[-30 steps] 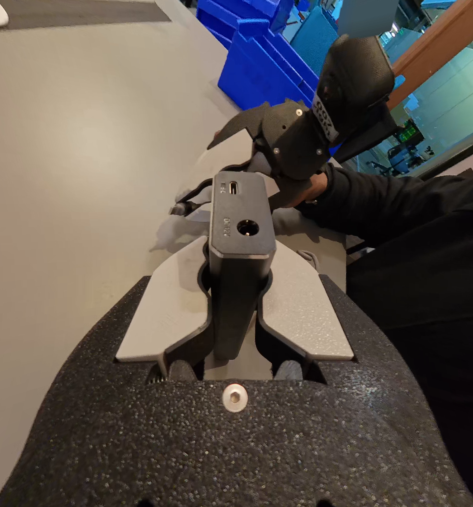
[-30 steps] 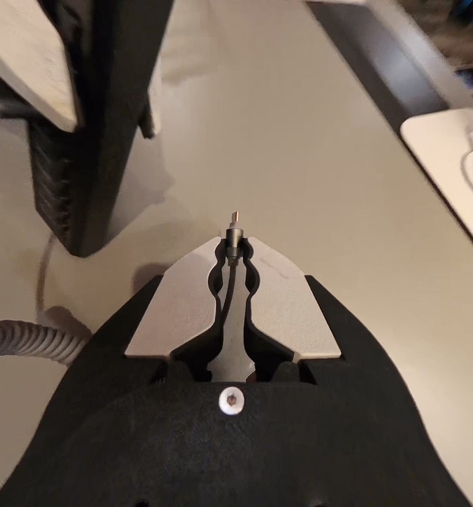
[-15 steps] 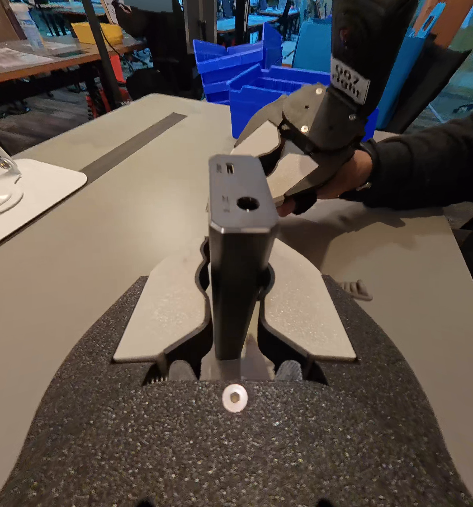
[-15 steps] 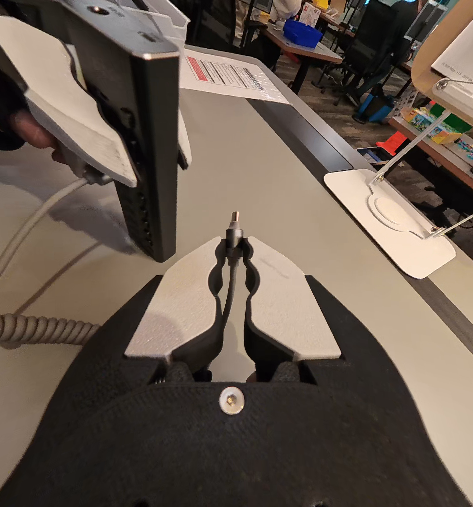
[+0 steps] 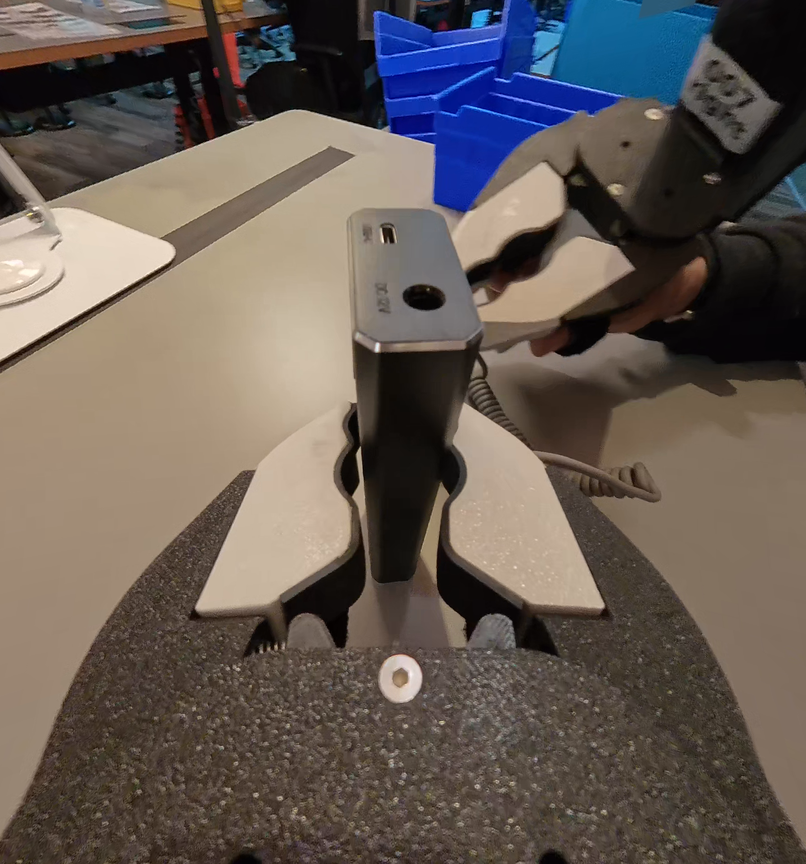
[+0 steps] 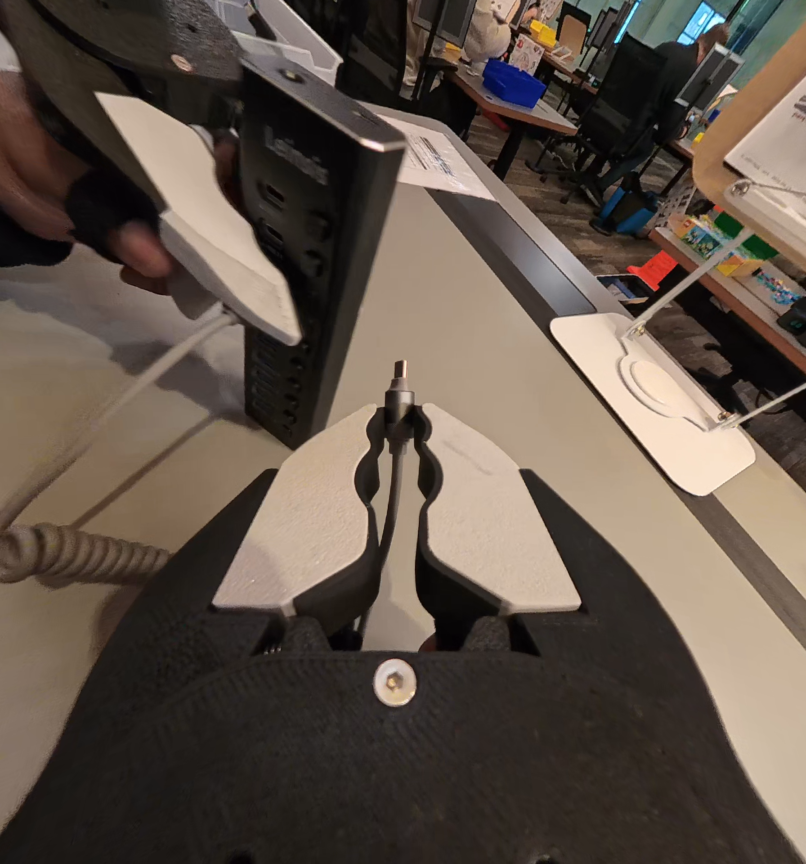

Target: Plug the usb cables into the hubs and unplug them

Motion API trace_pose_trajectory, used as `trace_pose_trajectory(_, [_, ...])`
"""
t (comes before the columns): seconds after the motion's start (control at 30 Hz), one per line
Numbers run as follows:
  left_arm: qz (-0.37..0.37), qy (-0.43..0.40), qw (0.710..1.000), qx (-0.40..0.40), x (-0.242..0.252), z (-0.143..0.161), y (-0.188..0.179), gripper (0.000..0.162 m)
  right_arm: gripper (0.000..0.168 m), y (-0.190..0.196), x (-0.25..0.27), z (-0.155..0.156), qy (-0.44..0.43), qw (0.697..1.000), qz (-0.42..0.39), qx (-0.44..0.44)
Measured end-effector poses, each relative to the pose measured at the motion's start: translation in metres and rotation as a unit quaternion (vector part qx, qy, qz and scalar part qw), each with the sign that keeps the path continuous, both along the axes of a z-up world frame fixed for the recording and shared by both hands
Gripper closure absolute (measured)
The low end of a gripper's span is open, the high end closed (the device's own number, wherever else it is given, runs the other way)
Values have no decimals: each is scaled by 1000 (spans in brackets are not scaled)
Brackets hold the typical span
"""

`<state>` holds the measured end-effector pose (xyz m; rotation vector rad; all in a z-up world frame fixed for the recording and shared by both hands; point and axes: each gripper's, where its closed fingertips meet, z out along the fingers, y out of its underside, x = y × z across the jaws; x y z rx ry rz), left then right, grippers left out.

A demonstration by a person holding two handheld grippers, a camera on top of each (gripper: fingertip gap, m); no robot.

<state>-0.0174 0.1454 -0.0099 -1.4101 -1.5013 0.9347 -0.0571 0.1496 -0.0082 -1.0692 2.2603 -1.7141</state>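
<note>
Grey-padded jaws on the left gripper (image 5: 403, 472) are clamped tight on a black usb hub (image 5: 410, 374), holding it lifted off the surface (image 5: 181, 397) with its short end face pointing away, so you can see a slot port and a round socket on that end. Over in the right wrist view, the right gripper (image 6: 402, 414) has its jaws pinched nearly closed around a dark usb cable (image 6: 394, 477), and the metal plug tip (image 6: 401, 369) sticks out just past the fingertips, pointing forward. Plug isn't in anything: it sits just right of the hub's lower end and a bit nearer, not touching. The hub's long face with its row of ports is turned toward the right gripper.

A pale coiled cord (image 6: 64, 556) lies on the surface to the left and runs up behind the left gripper's finger; can't tell where it ends. Farther right on the surface is a white flat stand base (image 6: 649, 397) with thin metal legs. In the left wrist view, blue plastic bins (image 5: 485, 117) sit past the far edge.
</note>
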Motion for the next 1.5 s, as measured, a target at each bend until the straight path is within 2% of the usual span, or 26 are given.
trace_pose_trajectory(0.1, [48,-7,999,-20,-2,0,-11,130,158,8,11,4,-2,1000,18,14])
trace_pose_trajectory(0.23, [72,10,996,-56,-3,6,-16,130,158,20,32,22,-135,983,65,102])
trace_pose_trajectory(0.3, [77,28,994,-68,-5,12,-15,130,158,25,43,27,-213,956,95,178])
trace_pose_trajectory(0.37, [80,44,992,-83,-6,16,-14,130,158,23,50,31,-300,916,109,245])
trace_pose_trajectory(0.5, [107,58,987,-105,-7,18,-20,131,158,17,58,32,-408,849,119,314])
trace_pose_trajectory(0.93, [119,80,977,-159,-4,22,-23,131,159,12,73,43,-453,798,132,375])
trace_pose_trajectory(1.1, [127,70,973,-177,-4,19,-25,132,159,12,71,39,-435,809,122,376])
trace_pose_trajectory(1.27, [135,38,960,-244,-3,16,-26,132,159,12,69,37,-421,816,117,378])
trace_pose_trajectory(1.5, [143,35,955,-258,-1,18,-24,133,160,12,71,39,-430,815,121,368])
